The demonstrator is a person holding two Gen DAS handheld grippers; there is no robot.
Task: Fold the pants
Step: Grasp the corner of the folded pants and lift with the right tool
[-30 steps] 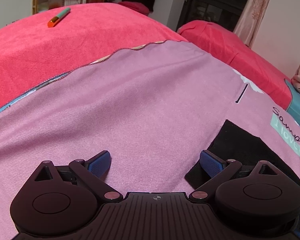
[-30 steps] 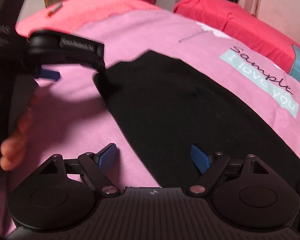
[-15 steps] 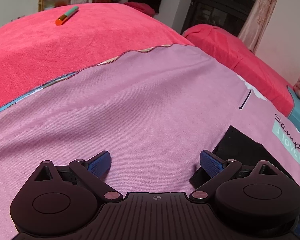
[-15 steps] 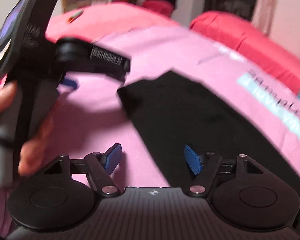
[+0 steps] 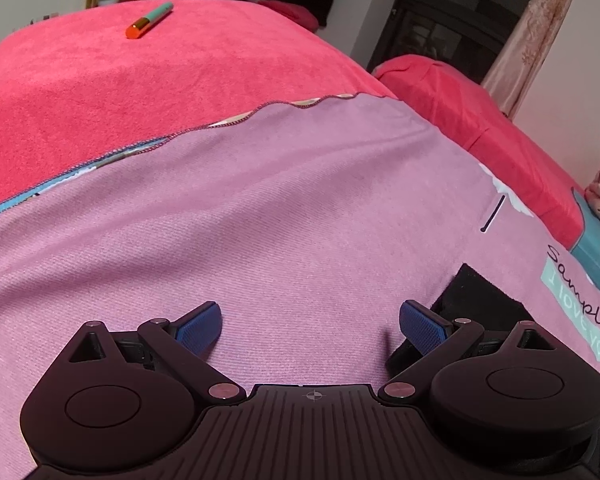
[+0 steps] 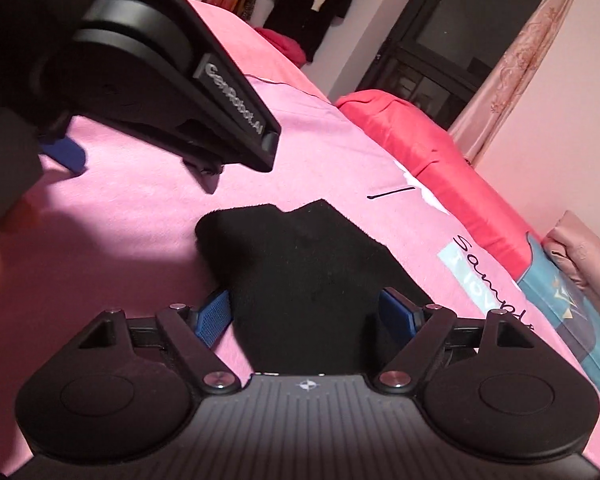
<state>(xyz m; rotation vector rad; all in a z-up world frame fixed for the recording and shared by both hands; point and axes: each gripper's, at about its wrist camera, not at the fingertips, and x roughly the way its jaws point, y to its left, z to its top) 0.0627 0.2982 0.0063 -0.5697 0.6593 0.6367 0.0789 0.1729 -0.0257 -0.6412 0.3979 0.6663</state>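
The black pants (image 6: 300, 264) lie flat on a pink blanket (image 6: 132, 220) on the bed. In the right wrist view their end reaches between the fingers of my right gripper (image 6: 305, 312), which is open with the cloth lying between the blue pads. In the left wrist view only a corner of the pants (image 5: 484, 304) shows, just right of the right pad. My left gripper (image 5: 310, 322) is open and empty over bare pink blanket (image 5: 300, 208). The left gripper's body (image 6: 172, 80) fills the upper left of the right wrist view.
A red bedspread (image 5: 140, 92) lies beyond the pink blanket, with a teal and orange pen (image 5: 150, 20) on it. A red pillow (image 5: 480, 120) lies at the right. Printed lettering (image 6: 492, 276) marks the blanket. Folded pink cloth (image 6: 580, 260) sits at far right.
My right gripper has moved forward and low over the pants, so the cloth now lies between its pads. My left gripper has drifted left, off the pants corner.
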